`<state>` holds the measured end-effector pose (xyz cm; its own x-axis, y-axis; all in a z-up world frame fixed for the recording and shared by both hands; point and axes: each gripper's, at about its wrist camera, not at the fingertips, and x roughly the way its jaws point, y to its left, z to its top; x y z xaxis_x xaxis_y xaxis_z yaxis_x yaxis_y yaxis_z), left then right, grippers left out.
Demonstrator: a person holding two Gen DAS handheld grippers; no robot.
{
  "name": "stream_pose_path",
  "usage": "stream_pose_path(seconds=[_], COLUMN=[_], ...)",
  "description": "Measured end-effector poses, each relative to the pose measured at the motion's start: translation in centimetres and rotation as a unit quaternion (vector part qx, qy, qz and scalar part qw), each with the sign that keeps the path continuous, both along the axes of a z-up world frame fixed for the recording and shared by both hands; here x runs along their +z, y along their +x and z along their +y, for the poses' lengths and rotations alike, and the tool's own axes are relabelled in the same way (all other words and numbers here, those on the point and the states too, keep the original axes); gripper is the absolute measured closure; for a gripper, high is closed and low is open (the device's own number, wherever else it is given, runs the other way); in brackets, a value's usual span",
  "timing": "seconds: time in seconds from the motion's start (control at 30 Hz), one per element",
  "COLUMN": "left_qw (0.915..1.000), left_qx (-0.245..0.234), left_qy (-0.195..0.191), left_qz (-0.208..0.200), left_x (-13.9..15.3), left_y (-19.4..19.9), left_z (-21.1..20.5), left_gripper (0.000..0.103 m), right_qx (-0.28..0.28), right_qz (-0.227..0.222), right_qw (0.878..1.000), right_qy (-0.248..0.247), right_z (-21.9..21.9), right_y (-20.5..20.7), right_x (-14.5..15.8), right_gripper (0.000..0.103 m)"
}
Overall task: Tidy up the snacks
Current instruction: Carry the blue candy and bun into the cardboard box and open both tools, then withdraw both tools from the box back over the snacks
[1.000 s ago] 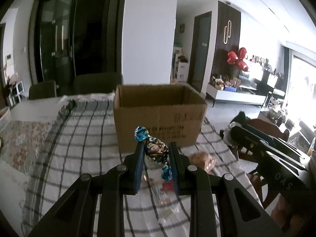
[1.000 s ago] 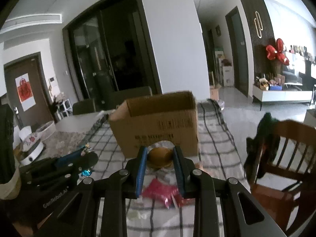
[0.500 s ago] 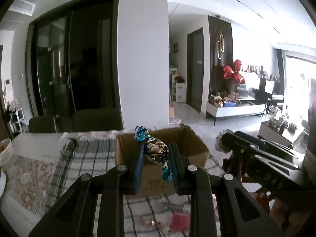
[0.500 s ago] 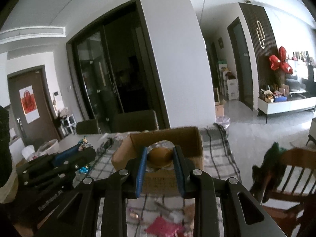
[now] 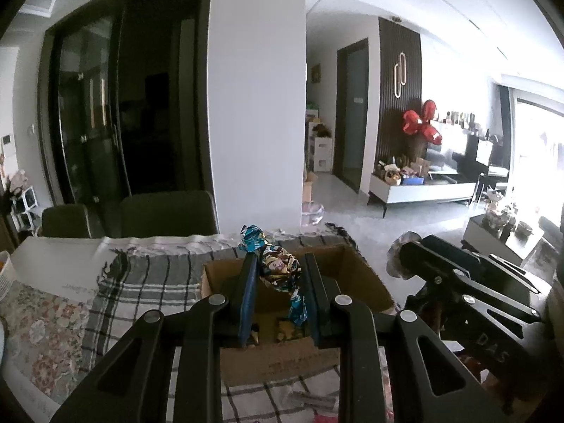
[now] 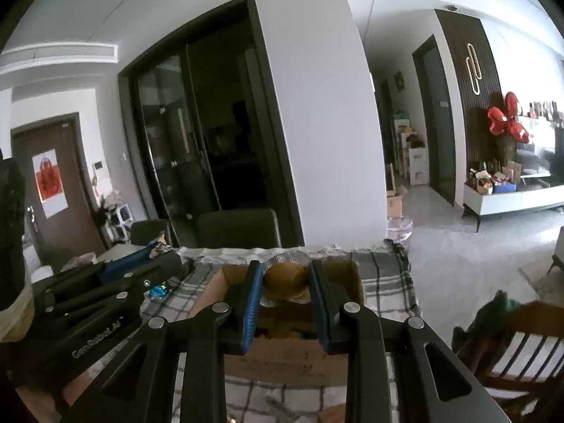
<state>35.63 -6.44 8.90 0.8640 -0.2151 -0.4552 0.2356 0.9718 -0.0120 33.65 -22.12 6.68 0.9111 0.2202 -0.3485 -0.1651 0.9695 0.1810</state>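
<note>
**Two snacks held above one cardboard box**

The left gripper (image 5: 280, 278) is clamped on a foil-wrapped candy (image 5: 278, 269), the right gripper (image 6: 286, 283) on a brown bun in clear wrap (image 6: 284, 278), both above the open cardboard box (image 5: 282, 359) on the checked tablecloth (image 5: 148, 282). Only the right view shows one wooden chair (image 6: 511, 345); only the left shows the floral cloth (image 5: 46, 331).

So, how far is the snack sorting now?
Some snacks already lie inside the cardboard box. In hand: the left gripper holds a wrapped candy, the right gripper a small cake in a foil cup, both above the box. Left: a few packets on the checked cloth.
</note>
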Motion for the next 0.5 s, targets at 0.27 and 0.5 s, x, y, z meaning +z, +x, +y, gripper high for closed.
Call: stream_pose_path(seconds=[0.27,0.5], left_qw=[0.9991,0.9976], left_qx=[-0.010,-0.002], left_qy=[0.001,-0.011], left_qz=[0.042,0.069], left_x=[-1.6,-2.8], left_y=[4.1,6.0], left_z=[-0.7,-0.3], left_gripper=[0.078,0.053], right_qx=[0.003,-0.005], right_qz=[0.029,0.067], right_qw=[0.999,0.998], right_qy=[-0.016,-0.001], right_z=[-0.1,-1.1], right_y=[3.9,6.3], right_x=[-1.1,-2.9], right_gripper=[0.075,0.071])
